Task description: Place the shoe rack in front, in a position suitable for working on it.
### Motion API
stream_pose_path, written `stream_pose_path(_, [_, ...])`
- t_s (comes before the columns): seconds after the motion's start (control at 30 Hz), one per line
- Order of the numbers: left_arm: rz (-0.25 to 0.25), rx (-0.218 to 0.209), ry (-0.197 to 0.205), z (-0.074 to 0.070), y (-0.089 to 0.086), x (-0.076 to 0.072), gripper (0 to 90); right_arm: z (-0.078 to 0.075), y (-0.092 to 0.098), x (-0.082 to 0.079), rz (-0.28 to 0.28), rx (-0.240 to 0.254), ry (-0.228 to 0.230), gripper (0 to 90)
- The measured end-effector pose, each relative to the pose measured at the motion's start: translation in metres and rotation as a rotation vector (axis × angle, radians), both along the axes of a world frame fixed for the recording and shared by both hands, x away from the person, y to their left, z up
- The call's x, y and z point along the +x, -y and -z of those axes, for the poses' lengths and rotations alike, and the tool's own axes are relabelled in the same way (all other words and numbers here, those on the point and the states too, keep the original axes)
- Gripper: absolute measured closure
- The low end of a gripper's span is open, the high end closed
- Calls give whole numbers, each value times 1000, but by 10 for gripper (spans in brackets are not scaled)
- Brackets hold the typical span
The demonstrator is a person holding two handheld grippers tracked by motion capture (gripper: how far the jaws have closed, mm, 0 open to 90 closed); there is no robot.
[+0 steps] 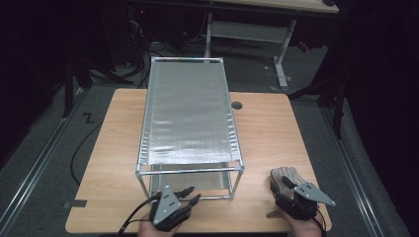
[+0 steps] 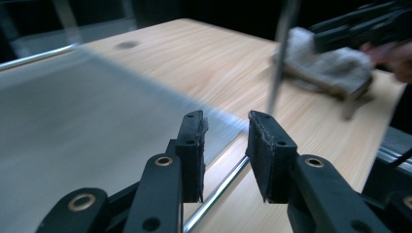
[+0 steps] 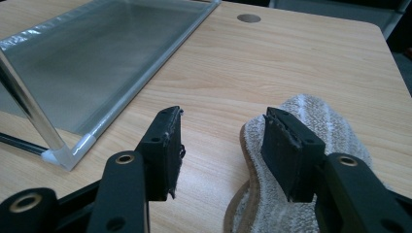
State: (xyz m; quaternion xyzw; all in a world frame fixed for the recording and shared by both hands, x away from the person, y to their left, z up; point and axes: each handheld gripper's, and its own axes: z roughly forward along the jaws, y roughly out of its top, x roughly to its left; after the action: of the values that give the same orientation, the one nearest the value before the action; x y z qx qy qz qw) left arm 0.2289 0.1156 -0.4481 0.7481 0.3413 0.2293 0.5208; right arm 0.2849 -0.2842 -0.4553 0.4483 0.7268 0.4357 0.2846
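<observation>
A grey-white fuzzy slipper (image 1: 282, 174) with a brown sole lies on the wooden table (image 1: 267, 133) near its front right corner. My right gripper (image 1: 286, 183) hovers over it, open. In the right gripper view (image 3: 221, 116) one jaw lies over the slipper (image 3: 340, 126) and the other over bare wood. My left gripper (image 1: 193, 193) sits at the front edge, pointing at the foot of a metal-frame rack (image 1: 188, 118). It is open, with nothing between its jaws (image 2: 227, 121). The rack's lower silver shelf (image 2: 73, 121) lies just ahead of them.
The rack has two silver fabric shelves and thin metal posts (image 2: 279, 63), and fills the table's middle. A round cable hole (image 1: 236, 105) sits beside it at the back right. Bare wood flanks the rack. Grey floor and another desk lie behind.
</observation>
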Motion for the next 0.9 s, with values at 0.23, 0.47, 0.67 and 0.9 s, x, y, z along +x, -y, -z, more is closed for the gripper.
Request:
stream_pose_path(0.23, [-165, 20, -9, 0, -56, -24, 703, 1, -5, 1, -9, -6, -3, 487])
stream_pose_path(0.47, [-242, 4, -13, 2, -77, -10, 709, 0, -6, 1, -12, -8, -3, 486])
stream_pose_path(0.67, [-331, 3, -25, 6, -106, 8, 708, 1, -6, 1, -11, -4, -7, 486])
stream_pose_path(0.9, [-462, 44, -42, 12, -155, 44, 706, 1, -8, 1, -19, -5, -5, 486])
